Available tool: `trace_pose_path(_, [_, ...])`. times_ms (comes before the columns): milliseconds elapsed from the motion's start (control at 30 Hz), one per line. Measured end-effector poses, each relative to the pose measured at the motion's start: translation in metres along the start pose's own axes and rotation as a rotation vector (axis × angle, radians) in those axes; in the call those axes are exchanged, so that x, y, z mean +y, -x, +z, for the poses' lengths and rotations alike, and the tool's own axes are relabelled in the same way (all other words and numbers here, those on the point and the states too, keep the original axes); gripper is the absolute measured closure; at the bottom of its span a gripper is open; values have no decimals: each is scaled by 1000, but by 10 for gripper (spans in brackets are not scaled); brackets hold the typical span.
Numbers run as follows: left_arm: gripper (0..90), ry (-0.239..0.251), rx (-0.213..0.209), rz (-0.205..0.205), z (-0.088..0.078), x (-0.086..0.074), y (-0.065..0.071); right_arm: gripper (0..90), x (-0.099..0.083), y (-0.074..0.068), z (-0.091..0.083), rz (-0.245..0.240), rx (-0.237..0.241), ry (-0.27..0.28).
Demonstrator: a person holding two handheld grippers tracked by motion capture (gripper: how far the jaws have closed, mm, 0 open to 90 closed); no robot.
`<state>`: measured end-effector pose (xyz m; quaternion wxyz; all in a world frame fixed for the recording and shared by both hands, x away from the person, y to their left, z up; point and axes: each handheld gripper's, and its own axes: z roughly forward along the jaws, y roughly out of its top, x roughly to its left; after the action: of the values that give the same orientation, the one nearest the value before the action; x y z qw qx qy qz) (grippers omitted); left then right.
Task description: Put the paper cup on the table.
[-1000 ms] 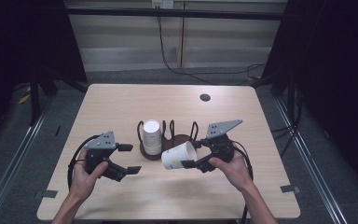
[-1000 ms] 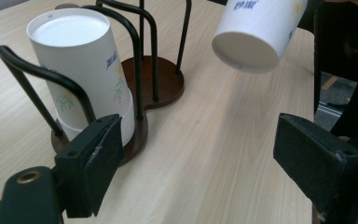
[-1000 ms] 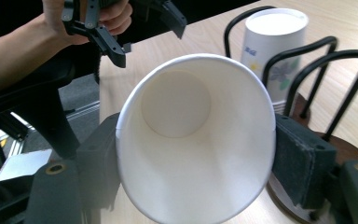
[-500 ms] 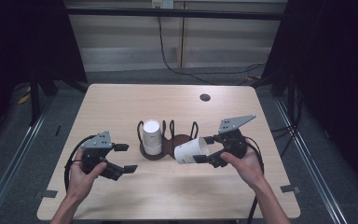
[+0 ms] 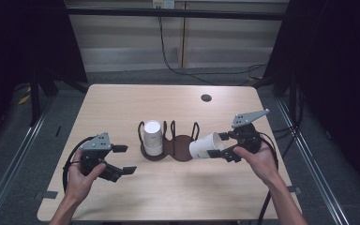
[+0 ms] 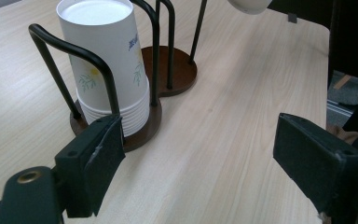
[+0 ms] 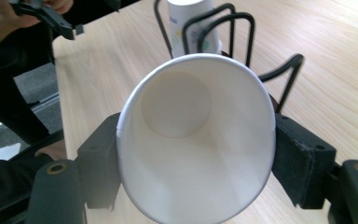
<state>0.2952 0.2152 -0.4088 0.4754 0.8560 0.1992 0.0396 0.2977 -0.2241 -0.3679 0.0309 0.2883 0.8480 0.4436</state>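
Step in hand: moving a single paper cup, judged as a transfer between the two bays of the wire cup holder. Direction can't be told from these frames.

- Right tool: clamped on the cup's sides. The cup lies sideways at centre-right of the high view, over the right edge of the holder's empty right bay. In the right gripper view the cup mouth faces the camera, wall slightly squashed between the pads.
- Left tool: jaws wide, holding nothing, at lower left of the high view, near the holder but apart from it.
- Stack of paper cups: upside down in the left bay, centre of frame.

Next move, if seating the cup: tip it upright, line it up between the black wire loops, lower it and let go. Grip stays light; the paper wall deforms easily.
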Motion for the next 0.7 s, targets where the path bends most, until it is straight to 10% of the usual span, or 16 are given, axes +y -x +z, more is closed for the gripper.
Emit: trace_pose_path(700, [161, 15, 18, -7, -11, -2, -6, 262, 8, 33, -7, 59, -133, -186])
